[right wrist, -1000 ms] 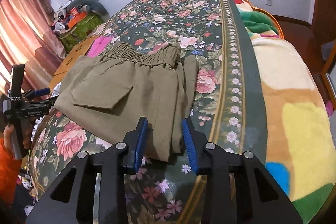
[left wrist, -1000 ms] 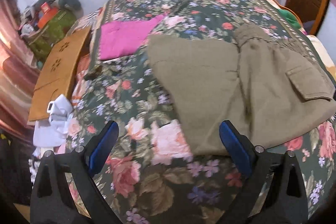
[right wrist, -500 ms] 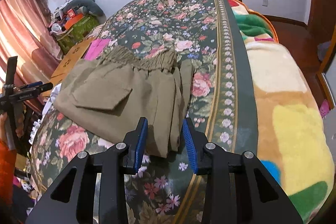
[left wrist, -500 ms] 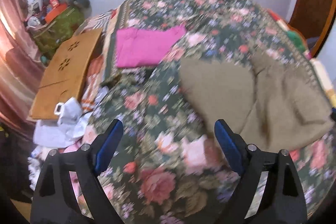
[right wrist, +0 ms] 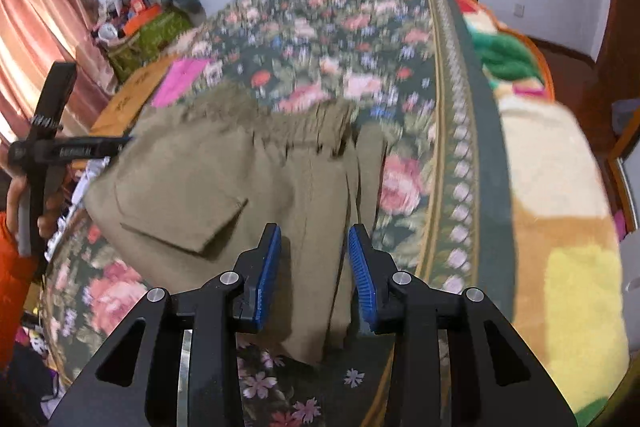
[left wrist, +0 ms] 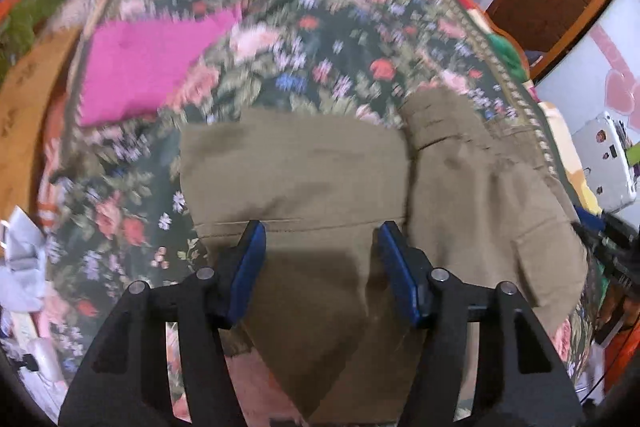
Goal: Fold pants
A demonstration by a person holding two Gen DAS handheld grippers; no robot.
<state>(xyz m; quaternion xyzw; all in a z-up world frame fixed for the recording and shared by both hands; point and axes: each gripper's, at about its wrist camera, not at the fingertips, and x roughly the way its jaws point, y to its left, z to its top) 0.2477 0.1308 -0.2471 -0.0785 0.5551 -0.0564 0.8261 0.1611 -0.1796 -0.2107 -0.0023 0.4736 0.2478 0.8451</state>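
Observation:
Olive cargo pants (left wrist: 304,167) lie folded on a floral bedspread (left wrist: 320,39), with the gathered waistband (right wrist: 280,123) toward the far side. My left gripper (left wrist: 320,255) hangs over the flat leg end near the bed's front edge. Its jaws are closing, cloth lies under the gap, and the blue pads do not press on it. My right gripper (right wrist: 314,259) stands over the pants' (right wrist: 200,179) folded side edge, beside the pocket flap (right wrist: 180,223). It is partly open, the fold runs between the pads, and nothing is pinched.
A pink folded cloth (left wrist: 148,71) lies on the bed beyond the pants. A wooden board (left wrist: 24,107) and a clutter pile (right wrist: 148,23) sit left of the bed. A yellow and cream blanket (right wrist: 560,207) covers the bed's right side. A hand (right wrist: 20,195) holds the left tool.
The left gripper swung from the bare bedspread onto the pants' leg end and tilted down, and its jaws narrowed. The right gripper crept slightly forward over the folded edge.

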